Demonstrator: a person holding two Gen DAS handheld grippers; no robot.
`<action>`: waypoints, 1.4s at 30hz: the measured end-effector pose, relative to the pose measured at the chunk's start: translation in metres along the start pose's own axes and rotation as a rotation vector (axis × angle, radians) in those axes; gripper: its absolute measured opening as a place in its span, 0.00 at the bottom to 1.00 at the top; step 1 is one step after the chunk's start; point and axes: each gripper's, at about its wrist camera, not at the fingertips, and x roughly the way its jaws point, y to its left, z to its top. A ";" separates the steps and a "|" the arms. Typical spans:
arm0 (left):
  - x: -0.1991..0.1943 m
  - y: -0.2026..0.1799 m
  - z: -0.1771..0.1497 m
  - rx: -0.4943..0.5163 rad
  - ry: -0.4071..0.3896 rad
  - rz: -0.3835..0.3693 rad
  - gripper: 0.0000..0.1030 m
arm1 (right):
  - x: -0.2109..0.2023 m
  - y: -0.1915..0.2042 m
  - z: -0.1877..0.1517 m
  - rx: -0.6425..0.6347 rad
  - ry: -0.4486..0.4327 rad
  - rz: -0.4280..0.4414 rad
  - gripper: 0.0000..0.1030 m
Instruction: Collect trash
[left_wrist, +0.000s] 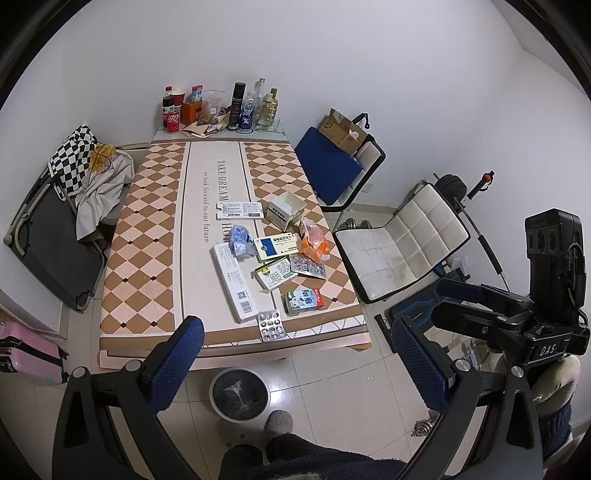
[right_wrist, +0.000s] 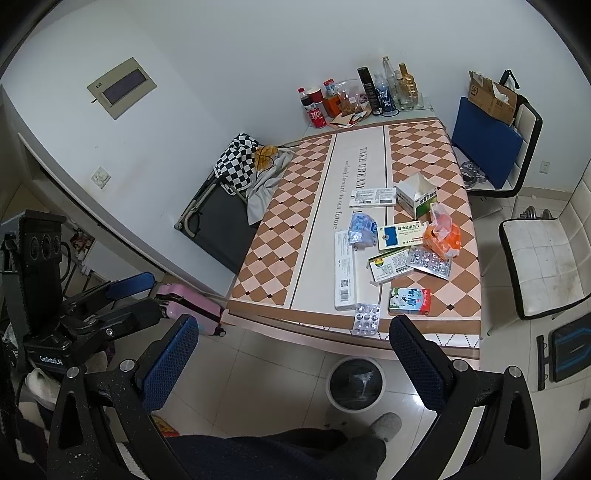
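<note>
The long rectangular table (left_wrist: 155, 236), covered with a tan-and-peach diamond-patterned cloth, is carrying all the trash, and nothing appears to be collected yet: this is looking like the opening step, with both tools hanging back over the floor at the table's near edge.

The round white bin lined with a black bag (left_wrist: 239, 392) is sitting on the floor tiles just below the table's near edge (its liner is showing no packaging that I can make out).

On the table, the trash is clustering toward the near right part. Going down in size: a long flat white carton with a barcode (left_wrist: 233, 282) is lying left of the pile; an open white-and-green medicine box (left_wrist: 286, 210) is standing at the far side of it; a crumpled orange plastic wrapper (left_wrist: 314, 245) is lying at the right; a small blue-and-red milk carton (left_wrist: 303, 300) is lying on its side near the table's front edge; a silver blister pack of pills (left_wrist: 272, 325) is lying right at that front edge, the closest item to the bin.

The left claw (left_wrist: 295, 363) is spread wide, pinching nothing, hovering short of the table's near edge. The right claw (right_wrist: 295, 363) is likewise spread and empty, also short of that edge.

The next move is probably calling for one claw to go forward and down to a near item, likely the blister pack or the milk carton. The blister pack is lying flat, so a grip across its thin edge would be needed, perhaps where it is nearing the table's lip.
</note>
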 end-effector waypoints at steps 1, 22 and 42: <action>-0.001 0.001 -0.001 0.001 -0.001 0.001 1.00 | 0.000 0.000 0.000 0.000 -0.001 0.000 1.00; 0.000 -0.001 -0.002 -0.001 -0.002 -0.001 1.00 | 0.000 0.000 -0.002 0.001 -0.003 0.000 1.00; 0.157 0.068 0.023 -0.099 0.136 0.390 1.00 | 0.096 -0.102 0.027 0.324 0.001 -0.286 1.00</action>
